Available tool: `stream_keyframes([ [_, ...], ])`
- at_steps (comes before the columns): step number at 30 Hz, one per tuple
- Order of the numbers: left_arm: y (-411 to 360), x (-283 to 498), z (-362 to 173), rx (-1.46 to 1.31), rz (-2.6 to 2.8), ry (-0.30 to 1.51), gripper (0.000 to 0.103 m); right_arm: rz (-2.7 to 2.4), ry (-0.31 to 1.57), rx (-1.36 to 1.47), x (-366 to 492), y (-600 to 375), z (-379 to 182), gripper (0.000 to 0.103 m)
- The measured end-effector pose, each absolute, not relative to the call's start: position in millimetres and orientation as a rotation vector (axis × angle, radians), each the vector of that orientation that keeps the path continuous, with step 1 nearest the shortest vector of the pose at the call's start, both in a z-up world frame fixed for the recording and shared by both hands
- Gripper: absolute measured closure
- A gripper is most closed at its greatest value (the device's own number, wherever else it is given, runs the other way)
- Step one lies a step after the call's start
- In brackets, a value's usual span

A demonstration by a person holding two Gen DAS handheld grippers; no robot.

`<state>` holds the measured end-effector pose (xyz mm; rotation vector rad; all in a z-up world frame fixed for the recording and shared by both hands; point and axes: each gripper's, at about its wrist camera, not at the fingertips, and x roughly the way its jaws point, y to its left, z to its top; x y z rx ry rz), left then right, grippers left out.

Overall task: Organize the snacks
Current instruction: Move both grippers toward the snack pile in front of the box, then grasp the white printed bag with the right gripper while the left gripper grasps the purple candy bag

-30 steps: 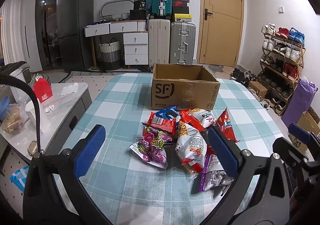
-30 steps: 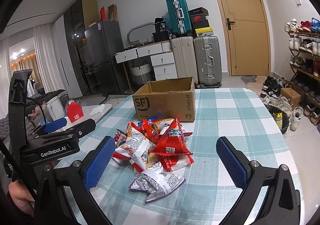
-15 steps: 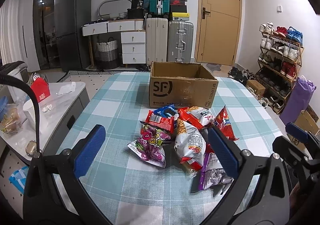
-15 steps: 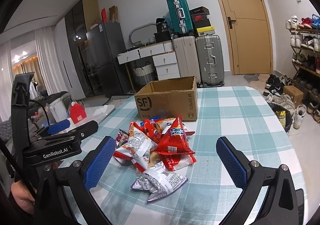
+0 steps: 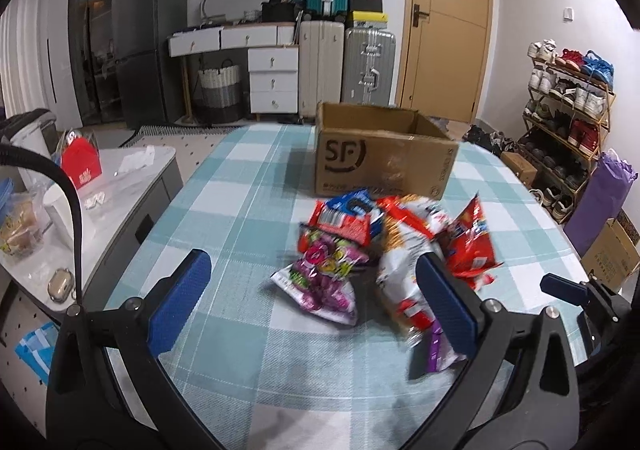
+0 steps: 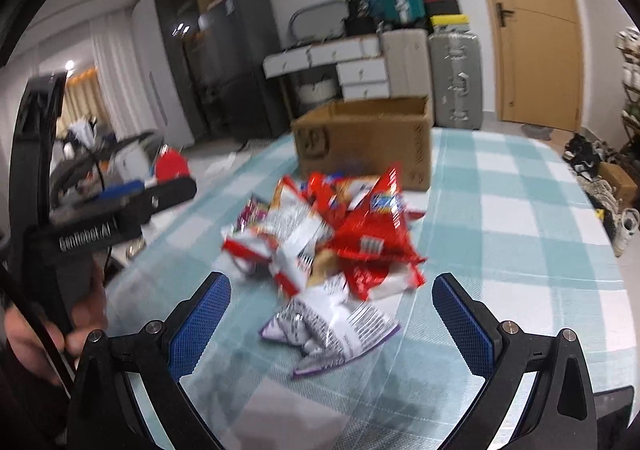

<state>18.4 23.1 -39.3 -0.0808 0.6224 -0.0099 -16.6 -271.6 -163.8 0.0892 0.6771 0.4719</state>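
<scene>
A pile of snack bags lies on the checked tablecloth in front of an open cardboard box (image 5: pixel 384 154) marked SF, also in the right wrist view (image 6: pixel 364 142). The pile holds a purple-pink bag (image 5: pixel 320 278), a white-orange bag (image 5: pixel 404 250), a red bag (image 6: pixel 376 242) and a silver-purple bag (image 6: pixel 332 330). My left gripper (image 5: pixel 312 306) is open and empty, above the near side of the purple-pink bag. My right gripper (image 6: pixel 332 314) is open and empty, straddling the silver-purple bag from above.
A white side counter (image 5: pixel 120 194) with a red box and jars stands left of the table. A shoe rack (image 5: pixel 568 130), a purple bag and cartons stand on the right. Suitcases, drawers and a door are behind the table.
Both grippers have moved forward and down toward the snack pile. The right wrist view has swung and is blurred. Both stay open and empty.
</scene>
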Motion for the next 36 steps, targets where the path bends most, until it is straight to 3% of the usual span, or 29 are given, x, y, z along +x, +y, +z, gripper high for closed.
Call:
stream_keyframes([
  [17,77,31,-87,-0.036,0.046,0.717,0.001,0.515,0.861,0.027,33,-251,-213,0.001],
  [28,94,45,-92,-0.035,0.020,0.781,0.001,0.579,0.894,0.032,36,-242,-220,0.022],
  [29,95,46,-93,-0.036,0.017,0.791,0.001,0.595,0.893,0.042,34,-242,-220,0.029],
  [36,102,55,-99,-0.032,0.036,0.835,0.001,0.627,0.868,0.091,28,-251,-219,0.053],
])
